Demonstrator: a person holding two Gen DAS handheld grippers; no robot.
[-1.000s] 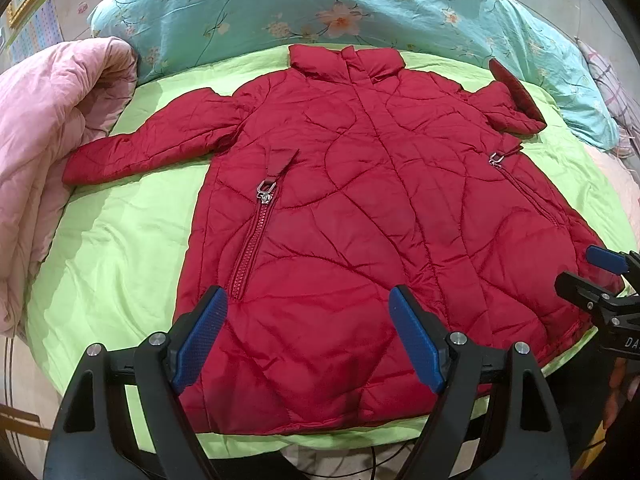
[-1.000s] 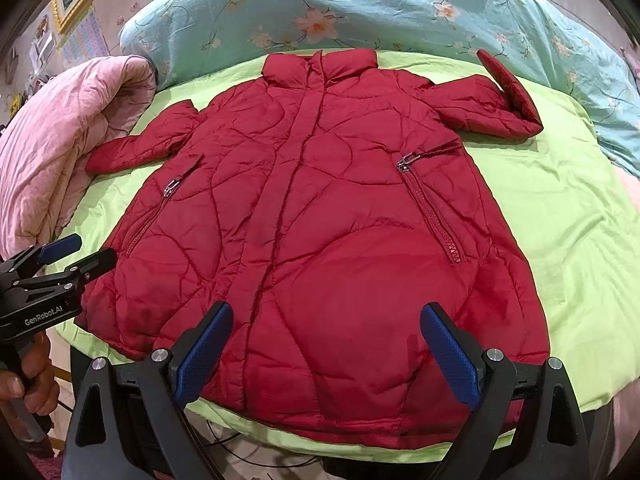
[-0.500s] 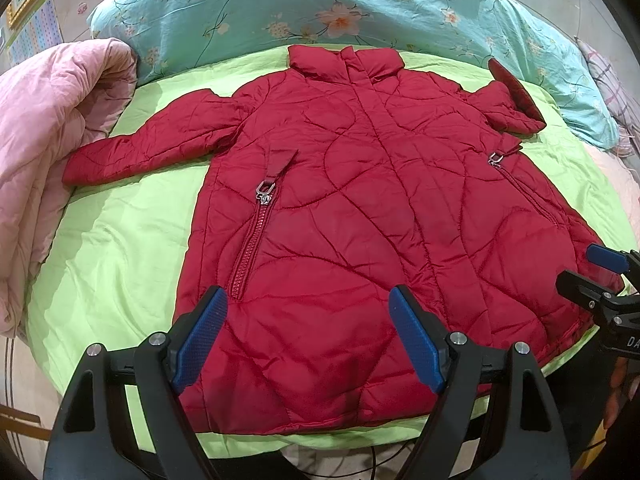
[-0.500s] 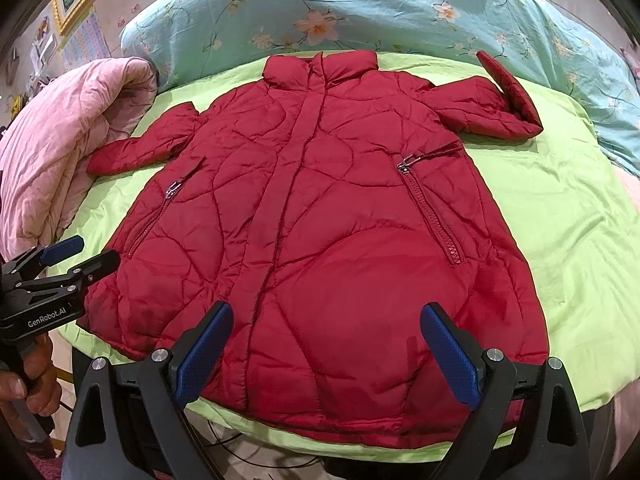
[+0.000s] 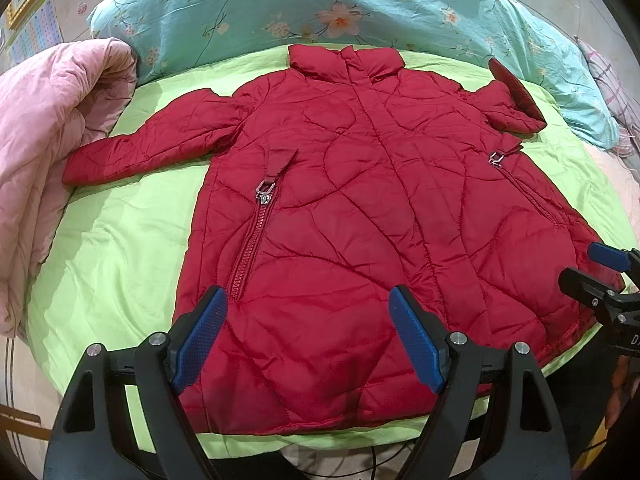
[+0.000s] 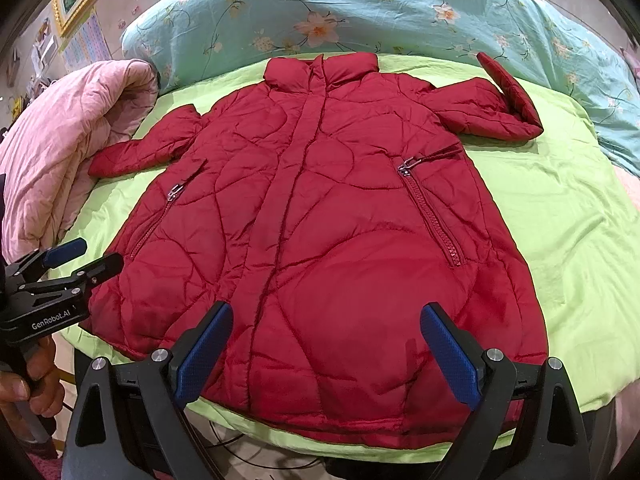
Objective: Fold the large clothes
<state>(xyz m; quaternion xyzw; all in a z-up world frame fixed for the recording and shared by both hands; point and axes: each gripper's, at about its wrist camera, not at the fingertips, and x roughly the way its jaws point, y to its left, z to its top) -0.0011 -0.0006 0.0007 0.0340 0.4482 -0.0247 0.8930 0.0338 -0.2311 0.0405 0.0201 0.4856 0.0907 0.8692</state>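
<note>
Your left gripper [image 5: 308,332] and right gripper [image 6: 326,344] both hover with jaws spread wide and nothing between them, above the near hem of the red quilted coat [image 5: 360,220]. "GenRobot.AI" reads on your left gripper's body. The coat lies front-up on the green sheet [image 6: 560,220], its collar toward the floral turquoise quilt [image 5: 320,4].

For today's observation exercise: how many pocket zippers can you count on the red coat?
2: one pocket zipper on the picture-left side of the red coat, another on the right.
</note>
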